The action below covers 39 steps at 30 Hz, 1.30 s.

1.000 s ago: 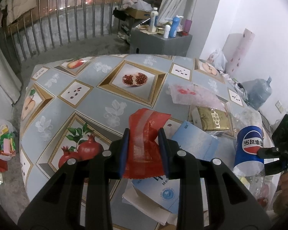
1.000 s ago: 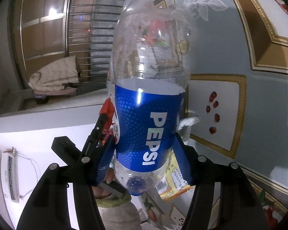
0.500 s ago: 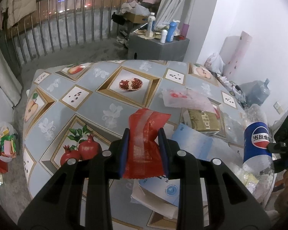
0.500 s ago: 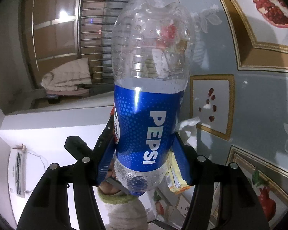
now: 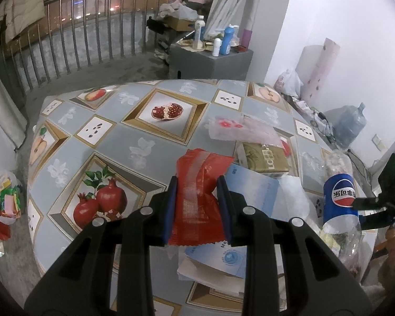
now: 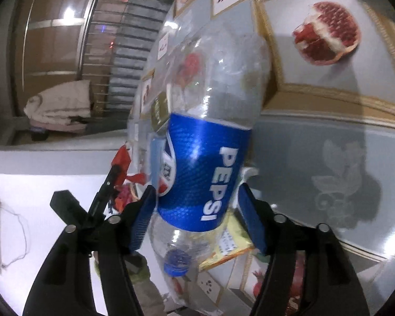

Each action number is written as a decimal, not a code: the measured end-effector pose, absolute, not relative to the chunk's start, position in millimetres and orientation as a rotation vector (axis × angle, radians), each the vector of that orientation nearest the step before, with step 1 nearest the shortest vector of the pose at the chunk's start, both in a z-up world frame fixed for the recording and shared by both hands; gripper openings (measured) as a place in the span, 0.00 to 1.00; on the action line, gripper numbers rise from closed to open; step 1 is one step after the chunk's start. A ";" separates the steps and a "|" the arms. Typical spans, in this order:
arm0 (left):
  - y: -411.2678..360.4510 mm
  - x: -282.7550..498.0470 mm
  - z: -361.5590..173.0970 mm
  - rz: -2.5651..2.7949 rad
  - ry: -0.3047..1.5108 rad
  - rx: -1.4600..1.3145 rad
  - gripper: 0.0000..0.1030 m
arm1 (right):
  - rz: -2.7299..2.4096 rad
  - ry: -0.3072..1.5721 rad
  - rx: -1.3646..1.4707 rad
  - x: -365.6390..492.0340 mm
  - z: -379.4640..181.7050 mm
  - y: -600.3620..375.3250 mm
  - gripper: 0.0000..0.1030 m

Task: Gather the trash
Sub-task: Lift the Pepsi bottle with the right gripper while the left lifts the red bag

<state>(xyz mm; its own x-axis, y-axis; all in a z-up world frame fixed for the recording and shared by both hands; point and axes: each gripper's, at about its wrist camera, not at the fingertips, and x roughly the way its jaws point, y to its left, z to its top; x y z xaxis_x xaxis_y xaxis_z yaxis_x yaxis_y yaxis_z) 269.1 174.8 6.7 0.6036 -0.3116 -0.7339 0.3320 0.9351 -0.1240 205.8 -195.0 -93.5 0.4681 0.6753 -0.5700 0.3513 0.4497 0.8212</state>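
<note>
My left gripper (image 5: 197, 205) is shut on a red snack wrapper (image 5: 197, 197) and holds it above the table's near side. My right gripper (image 6: 197, 216) is shut on an empty Pepsi bottle (image 6: 205, 163) with a blue label, held upside down with its blue cap (image 6: 176, 263) toward the camera. The bottle also shows in the left wrist view (image 5: 339, 194) at the right, with the right gripper (image 5: 366, 205) clamped on it. Loose trash lies on the table: blue-white paper packets (image 5: 250, 192), a gold box (image 5: 263, 155) and a clear plastic bag (image 5: 239, 131).
The table (image 5: 118, 137) has a grey cloth with fruit pictures. A bag of rubbish (image 5: 2, 200) sits on the floor at the left. A grey cabinet (image 5: 210, 60) with bottles stands behind, by a metal railing (image 5: 79, 34). A water jug (image 5: 350, 123) stands at the right wall.
The left gripper has pulled back and up with the wrapper, so more of the table shows. The right gripper has swung and tilted the bottle over the table.
</note>
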 end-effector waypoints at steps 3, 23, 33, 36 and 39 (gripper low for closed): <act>173.6 269.0 6.1 -0.374 0.845 0.025 0.26 | 0.244 1.095 1.174 200.2 -90.0 -205.3 0.65; 169.5 272.6 -1.7 -0.377 0.867 0.039 0.26 | 0.329 1.215 1.301 199.1 -100.5 -169.3 0.65; 169.5 272.7 -2.0 -0.376 0.869 0.039 0.26 | 0.304 1.199 1.318 205.1 -104.6 -165.5 0.58; 168.9 272.9 -1.0 -0.376 0.868 0.038 0.26 | 0.302 1.185 1.320 202.5 -103.0 -167.3 0.58; 168.8 272.5 -1.3 -0.376 0.868 0.039 0.26 | 0.312 1.169 1.324 198.7 -102.6 -169.5 0.58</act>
<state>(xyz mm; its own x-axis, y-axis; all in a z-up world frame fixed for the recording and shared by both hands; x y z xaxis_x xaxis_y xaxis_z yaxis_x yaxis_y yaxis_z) 272.5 168.8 -1.3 0.5849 -0.3068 -0.7508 0.3383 0.9336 -0.1179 198.7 -169.5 -102.6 0.4440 0.7572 -0.4791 0.4180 0.2979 0.8582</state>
